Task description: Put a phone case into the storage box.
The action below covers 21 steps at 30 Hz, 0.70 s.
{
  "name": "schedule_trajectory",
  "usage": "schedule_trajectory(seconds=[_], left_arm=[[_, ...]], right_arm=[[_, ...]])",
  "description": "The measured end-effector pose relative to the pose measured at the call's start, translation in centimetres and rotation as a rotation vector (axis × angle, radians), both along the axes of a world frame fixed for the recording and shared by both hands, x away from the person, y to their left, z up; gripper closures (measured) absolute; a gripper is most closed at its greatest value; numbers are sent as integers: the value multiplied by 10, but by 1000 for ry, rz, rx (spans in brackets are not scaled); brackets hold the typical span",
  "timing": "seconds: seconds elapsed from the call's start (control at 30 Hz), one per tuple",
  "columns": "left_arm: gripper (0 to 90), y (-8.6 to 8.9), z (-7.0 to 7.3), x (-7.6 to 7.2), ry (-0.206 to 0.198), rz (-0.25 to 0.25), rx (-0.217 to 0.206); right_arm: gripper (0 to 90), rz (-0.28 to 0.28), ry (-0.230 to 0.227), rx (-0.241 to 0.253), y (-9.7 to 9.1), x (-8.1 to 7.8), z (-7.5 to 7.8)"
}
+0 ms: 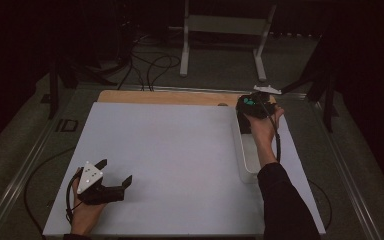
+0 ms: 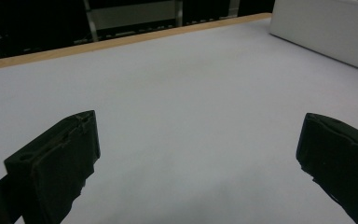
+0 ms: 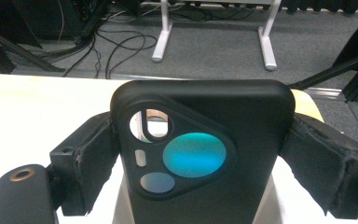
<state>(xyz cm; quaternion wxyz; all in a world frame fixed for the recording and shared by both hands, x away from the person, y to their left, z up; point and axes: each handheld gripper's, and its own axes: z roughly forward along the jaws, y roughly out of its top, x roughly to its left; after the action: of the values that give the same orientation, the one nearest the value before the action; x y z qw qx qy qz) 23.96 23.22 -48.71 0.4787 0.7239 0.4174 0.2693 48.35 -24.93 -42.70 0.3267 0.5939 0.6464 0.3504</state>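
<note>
Phone case (image 1: 250, 103) is what I am pinching in my right gripper (image 1: 252, 106) in the high view, holding it above the far end of the white rectangular bin (image 1: 243, 159) on the pale table mat (image 1: 170, 150). I judge I am placing or lifting it there; next calls for a steady lowering into the bin. My left gripper (image 1: 114, 174) is resting near the front left, jaws spread.

Left gripper view: my 2 black, rough-edged jaws are gaping over bare matte mat (image 2: 182, 107).

Right gripper view: both padded jaws are squeezing the smooth black case (image 3: 205, 154), its rounded-triangle camera cutout facing me.
</note>
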Motion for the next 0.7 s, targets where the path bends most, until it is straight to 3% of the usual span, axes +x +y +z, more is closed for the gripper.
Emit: schedule_trajectory(seconds=[0.23, 0.4, 0.7], left_arm=[[1, 0, 0, 0, -2, 0, -5], [1, 0, 0, 1, -3, 0, -8], [1, 0, 0, 1, -1, 0, -9]], right_arm=[[121, 19, 16, 19, 1, 4, -3], [147, 22, 27, 1, 3, 6, -6], [146, 25, 0, -1, 2, 6, -4]])
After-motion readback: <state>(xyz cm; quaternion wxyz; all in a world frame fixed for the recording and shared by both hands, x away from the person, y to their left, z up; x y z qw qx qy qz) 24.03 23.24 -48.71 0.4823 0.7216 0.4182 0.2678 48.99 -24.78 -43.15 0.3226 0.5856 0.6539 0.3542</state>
